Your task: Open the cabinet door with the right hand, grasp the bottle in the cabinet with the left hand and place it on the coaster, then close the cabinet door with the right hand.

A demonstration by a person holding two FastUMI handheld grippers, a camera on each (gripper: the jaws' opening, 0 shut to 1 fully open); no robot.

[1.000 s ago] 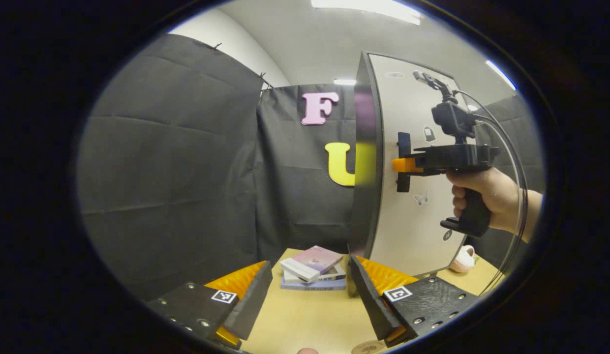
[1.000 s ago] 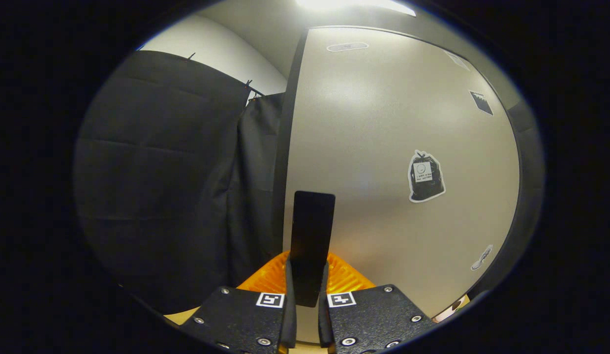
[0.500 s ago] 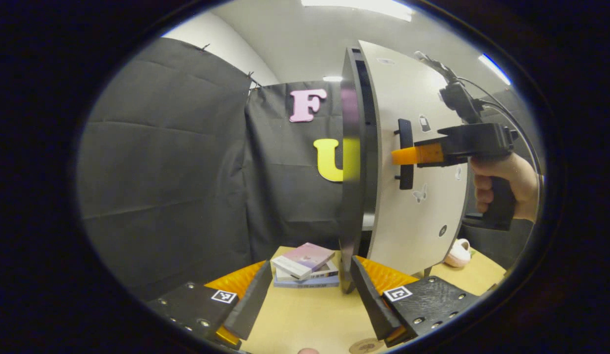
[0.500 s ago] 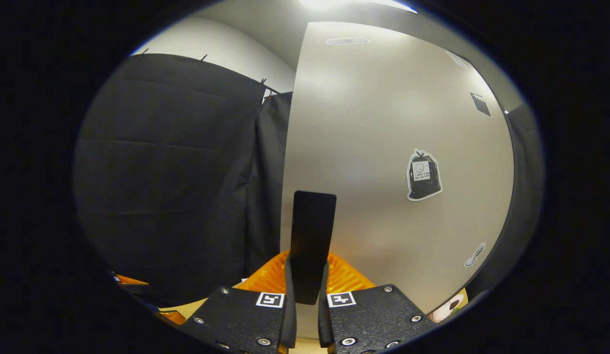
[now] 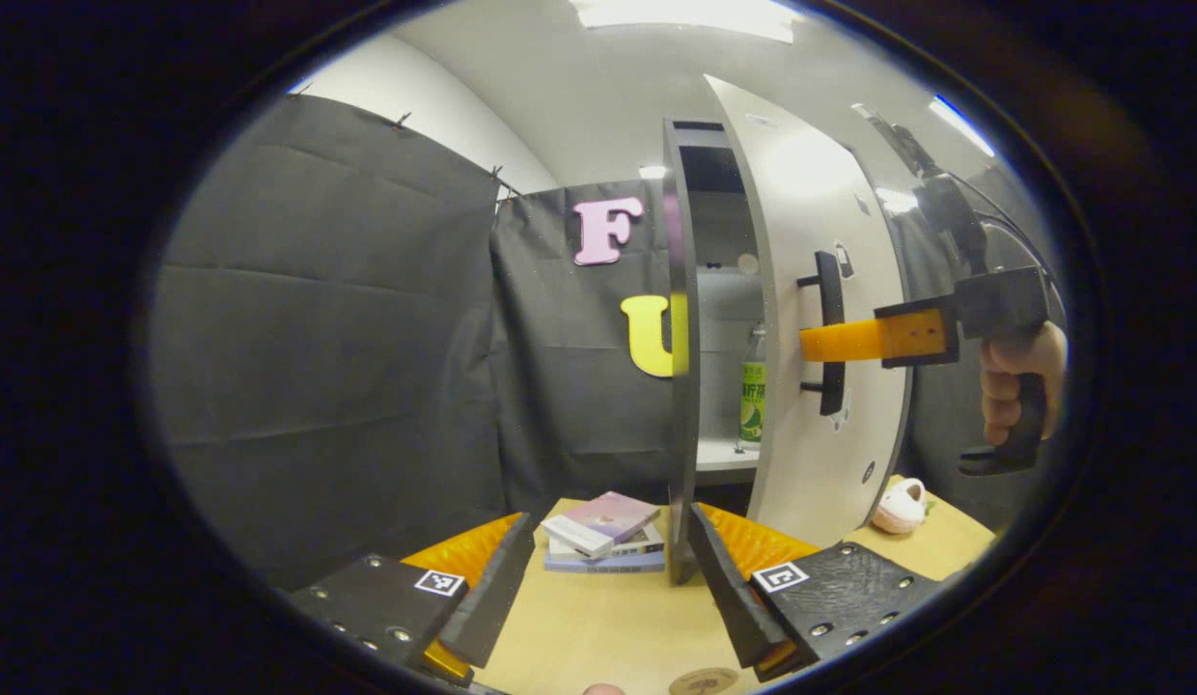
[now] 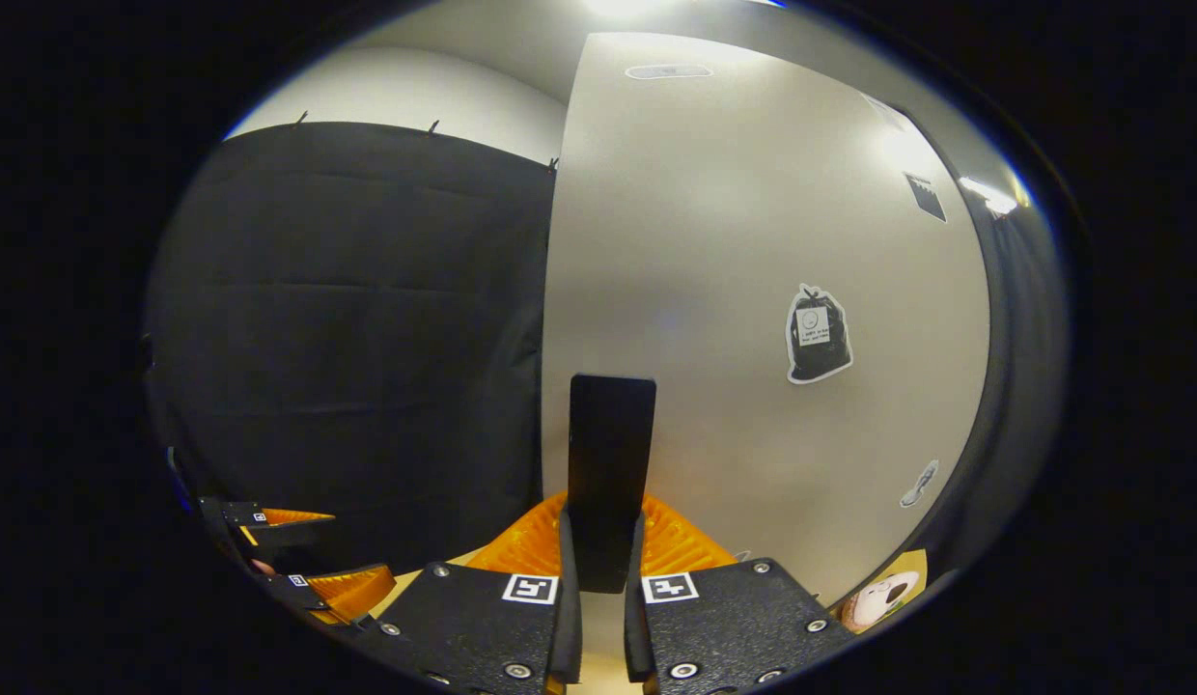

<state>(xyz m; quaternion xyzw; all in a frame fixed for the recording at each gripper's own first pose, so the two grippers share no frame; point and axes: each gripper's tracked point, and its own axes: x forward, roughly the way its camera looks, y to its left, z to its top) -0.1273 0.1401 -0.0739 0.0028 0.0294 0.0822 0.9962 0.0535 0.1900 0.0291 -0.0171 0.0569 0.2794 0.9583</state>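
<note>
Cabinet door (image 5: pixel 830 290) stands part open, swung out from the cabinet (image 5: pixel 678 386) on the table (image 5: pixel 598 627).

Right gripper (image 6: pixel 600 569): its 2 fingers are closed tight on the door handle (image 6: pixel 610 473), 1 on each side of the dark upright bar. In the left gripper view the same gripper (image 5: pixel 821 345) reaches in level to the handle (image 5: pixel 830 333), with a hand (image 5: pixel 1018 381) around its grip, on the side of the door away from the cabinet.

Bottle (image 5: pixel 752 391): upright on a shelf (image 5: pixel 724 454) inside the cabinet, seen through the gap between the cabinet's front edge and the door. Clear, green label.

Left gripper (image 5: pixel 608 589): fingers spread wide apart, nothing between them, low over the table in front of the cabinet. In the right gripper view it (image 6: pixel 299 555) shows far to the side of the door, open.

Coaster (image 5: pixel 703 681): round, flat on the table, in front of the cabinet, just below the left gripper's fingers at the view's lower edge.

Stack of books (image 5: pixel 603 536) lies on the table beside the cabinet's foot. Small pale cup (image 5: pixel 898 507) sits on the table beyond the door. A dark sticker (image 6: pixel 817 334) is on the door face.
</note>
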